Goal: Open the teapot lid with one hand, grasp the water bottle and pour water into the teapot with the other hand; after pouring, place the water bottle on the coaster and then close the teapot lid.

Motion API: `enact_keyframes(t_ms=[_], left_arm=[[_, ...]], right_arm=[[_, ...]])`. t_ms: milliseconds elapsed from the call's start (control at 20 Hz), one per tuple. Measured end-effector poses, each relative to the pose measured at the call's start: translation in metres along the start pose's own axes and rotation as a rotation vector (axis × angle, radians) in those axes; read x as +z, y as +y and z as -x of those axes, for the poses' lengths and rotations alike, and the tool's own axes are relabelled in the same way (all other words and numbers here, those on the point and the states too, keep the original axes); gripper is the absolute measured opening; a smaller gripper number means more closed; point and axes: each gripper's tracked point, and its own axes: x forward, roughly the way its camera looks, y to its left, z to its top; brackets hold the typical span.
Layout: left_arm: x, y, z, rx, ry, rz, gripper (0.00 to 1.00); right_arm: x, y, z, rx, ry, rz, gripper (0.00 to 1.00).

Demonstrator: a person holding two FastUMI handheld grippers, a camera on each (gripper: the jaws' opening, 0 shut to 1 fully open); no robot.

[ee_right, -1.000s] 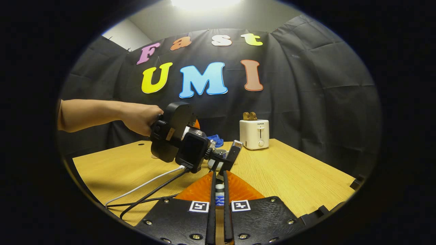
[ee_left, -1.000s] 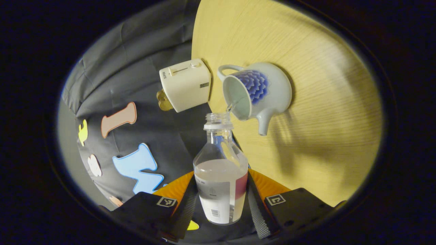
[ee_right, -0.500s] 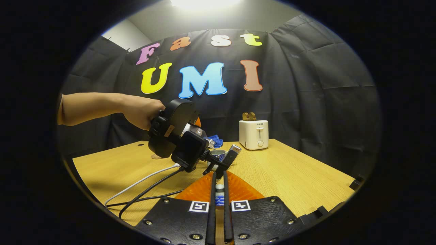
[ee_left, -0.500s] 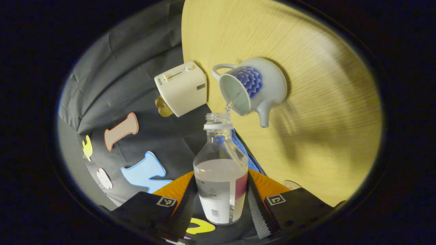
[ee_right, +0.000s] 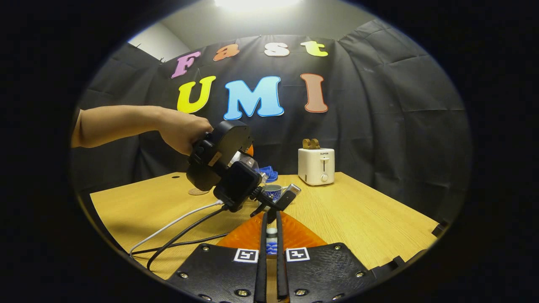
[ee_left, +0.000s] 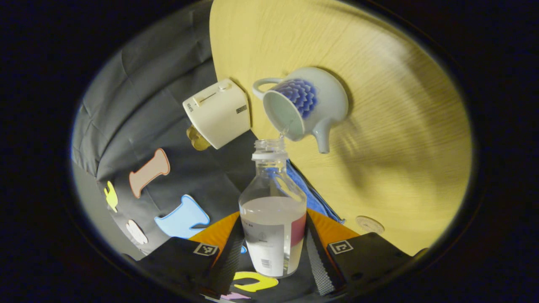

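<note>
On the tabletop (ee_left: 400, 126) the teapot (ee_left: 313, 99) stood open just beside the toaster (ee_left: 217, 113), and you were mid-pour: your left gripper (ee_left: 273, 252) was clamped on the water bottle (ee_left: 273, 219), tipped so a thin stream ran from its neck into the teapot's mouth. Seen from the right gripper view, your hand (ee_right: 183, 130) held that gripper angled down over the teapot. Your right gripper (ee_right: 271, 256) pinched the teapot lid (ee_right: 272, 245). Next, I judge, you had to level the bottle and carry it to the coaster (ee_left: 369, 224), well apart from the teapot
</note>
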Motion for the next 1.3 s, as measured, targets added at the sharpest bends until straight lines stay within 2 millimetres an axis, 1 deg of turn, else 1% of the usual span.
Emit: enact_keyframes(t_ms=[300, 500, 650, 900, 1300], left_arm=[[0.005, 0.007, 0.000, 0.014, -0.002, -0.041, 0.87], [0.004, 0.013, 0.002, 0.031, 0.008, -0.064, 0.87], [0.002, 0.020, 0.005, 0.059, 0.025, -0.092, 0.87], [0.002, 0.025, 0.007, 0.068, 0.027, -0.110, 0.87], [0.001, 0.025, 0.008, 0.067, 0.028, -0.118, 0.87]], right_arm=[[-0.002, 0.000, -0.001, 0.002, 0.007, 0.003, 0.10], [-0.005, -0.002, 0.000, 0.001, 0.016, -0.002, 0.10], [-0.004, -0.001, 0.001, 0.001, 0.014, -0.005, 0.10], [-0.003, -0.001, 0.002, 0.000, 0.013, 0.000, 0.10], [-0.003, -0.001, 0.002, -0.003, 0.014, 0.002, 0.10]])
